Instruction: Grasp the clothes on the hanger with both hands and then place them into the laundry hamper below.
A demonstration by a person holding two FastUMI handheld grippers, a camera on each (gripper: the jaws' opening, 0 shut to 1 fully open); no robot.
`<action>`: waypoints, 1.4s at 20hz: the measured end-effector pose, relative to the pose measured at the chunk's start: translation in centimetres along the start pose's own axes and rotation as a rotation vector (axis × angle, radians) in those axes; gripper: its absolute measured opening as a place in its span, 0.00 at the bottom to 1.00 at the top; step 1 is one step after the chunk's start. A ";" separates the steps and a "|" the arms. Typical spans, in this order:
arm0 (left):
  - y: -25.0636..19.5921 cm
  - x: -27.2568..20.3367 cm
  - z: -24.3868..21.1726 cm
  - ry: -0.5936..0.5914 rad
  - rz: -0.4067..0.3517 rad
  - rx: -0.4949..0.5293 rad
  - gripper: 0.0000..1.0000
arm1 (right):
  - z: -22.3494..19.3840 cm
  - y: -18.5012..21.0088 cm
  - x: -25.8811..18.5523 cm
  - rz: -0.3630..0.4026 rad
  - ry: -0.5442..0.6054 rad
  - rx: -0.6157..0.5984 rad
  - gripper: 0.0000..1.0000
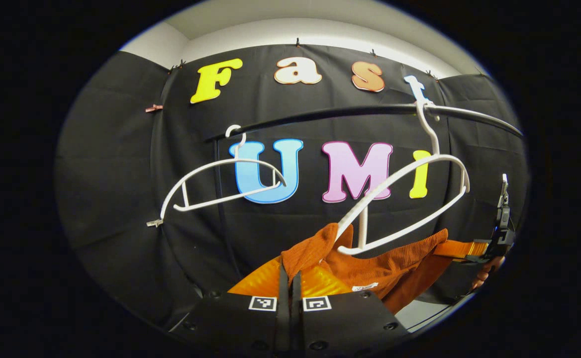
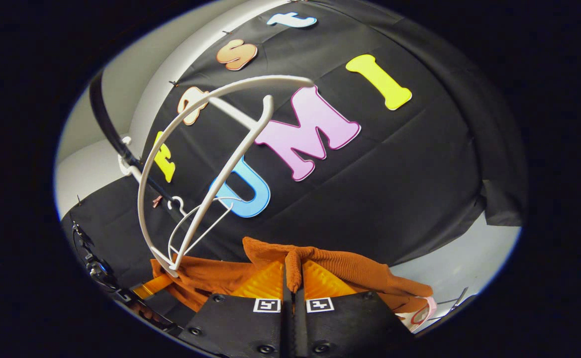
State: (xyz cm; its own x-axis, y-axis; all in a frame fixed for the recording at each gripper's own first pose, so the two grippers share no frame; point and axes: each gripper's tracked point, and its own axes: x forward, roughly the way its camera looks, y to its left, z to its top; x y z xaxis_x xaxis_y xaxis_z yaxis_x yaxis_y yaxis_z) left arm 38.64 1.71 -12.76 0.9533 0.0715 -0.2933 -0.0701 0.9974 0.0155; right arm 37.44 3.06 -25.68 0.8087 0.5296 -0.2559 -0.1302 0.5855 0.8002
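Each claw, left (image 1: 290, 293) and right (image 2: 290, 286), is clenched on the orange garment (image 1: 370, 271), which hangs just below the tilted hanger (image 1: 410, 199). Best to lower both claws together, keeping the cloth clear of the hanger's bar.

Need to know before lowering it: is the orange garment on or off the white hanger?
Mostly off: the orange garment hangs below the tilted white hanger, pinched by both claws; its lower tip may touch the cloth.
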 end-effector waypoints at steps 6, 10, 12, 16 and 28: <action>-2.1 -0.6 -7.1 0.116 -0.072 -0.060 0.05 | -4.6 3.0 -1.6 0.044 0.074 -0.013 0.05; -6.4 -1.5 -8.6 0.142 -0.177 -0.059 0.05 | -6.6 6.6 -2.5 0.101 0.114 -0.047 0.04; -8.7 -2.3 -7.7 0.122 -0.233 -0.072 0.05 | -6.1 8.9 -3.1 0.144 0.112 -0.047 0.04; -10.6 -3.8 -3.2 0.031 -0.293 -0.122 0.05 | -3.8 13.2 -5.0 0.223 0.065 -0.064 0.04; -10.8 0.4 -17.0 0.254 -0.282 -0.151 0.05 | -14.3 -2.3 -3.3 -0.095 0.288 -0.246 0.04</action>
State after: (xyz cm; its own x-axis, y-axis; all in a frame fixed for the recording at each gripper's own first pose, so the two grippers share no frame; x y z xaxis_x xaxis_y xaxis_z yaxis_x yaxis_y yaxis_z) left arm 34.73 -9.18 -29.31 0.8397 -0.2274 -0.4932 0.1236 0.9643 -0.2341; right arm 26.85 8.78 -34.42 0.6343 0.5962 -0.4921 -0.2245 0.7512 0.6207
